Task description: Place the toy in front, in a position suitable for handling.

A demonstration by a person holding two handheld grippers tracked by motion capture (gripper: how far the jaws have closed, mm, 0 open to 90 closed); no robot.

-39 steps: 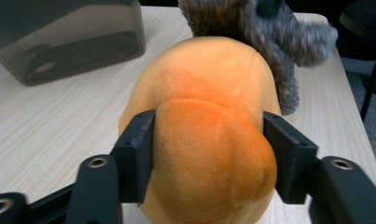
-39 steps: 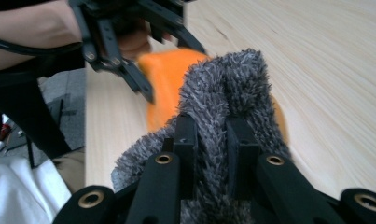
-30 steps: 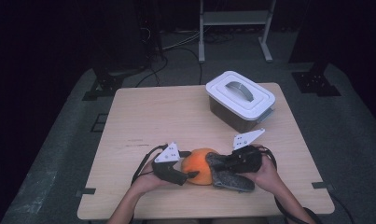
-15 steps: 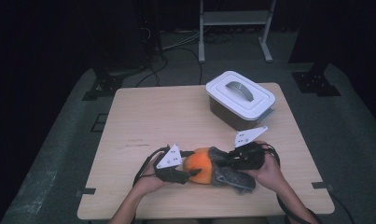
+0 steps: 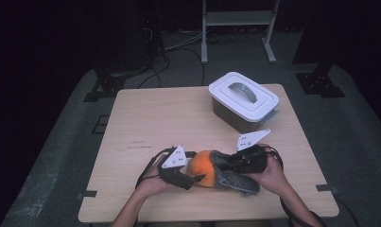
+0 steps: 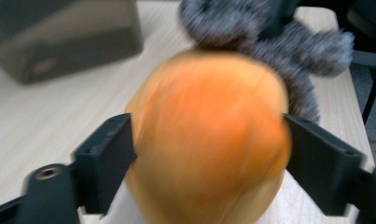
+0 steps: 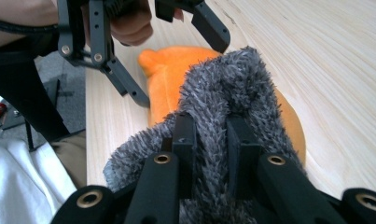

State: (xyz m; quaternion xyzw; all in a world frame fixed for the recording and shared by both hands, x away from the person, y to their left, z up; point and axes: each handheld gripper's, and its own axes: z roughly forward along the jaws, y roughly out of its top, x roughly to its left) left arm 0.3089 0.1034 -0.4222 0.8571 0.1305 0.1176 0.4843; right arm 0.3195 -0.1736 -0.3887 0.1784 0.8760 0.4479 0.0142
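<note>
**Orange toy between two grippers at the table's near edge**

A pale wooden table (image 5: 145,118) stands on grey carpet in a dark room, cables and a white rack behind it. In the upper right of the tabletop sits a lidded white box (image 5: 243,100).

Low in the high view, left of centre, the left gripper (image 5: 194,178) straddles the orange toy (image 5: 203,169). Its jaws have just been opening: in the left gripper view they flank the toy (image 6: 209,140), a slim gap showing on the right. Further right, the right gripper (image 5: 228,166) is clamped on the grey fur (image 5: 233,178), the tuft pinched between its jaws (image 7: 212,140).

The toy's long axis runs left to right across the frame, orange end left, fur right.
</note>
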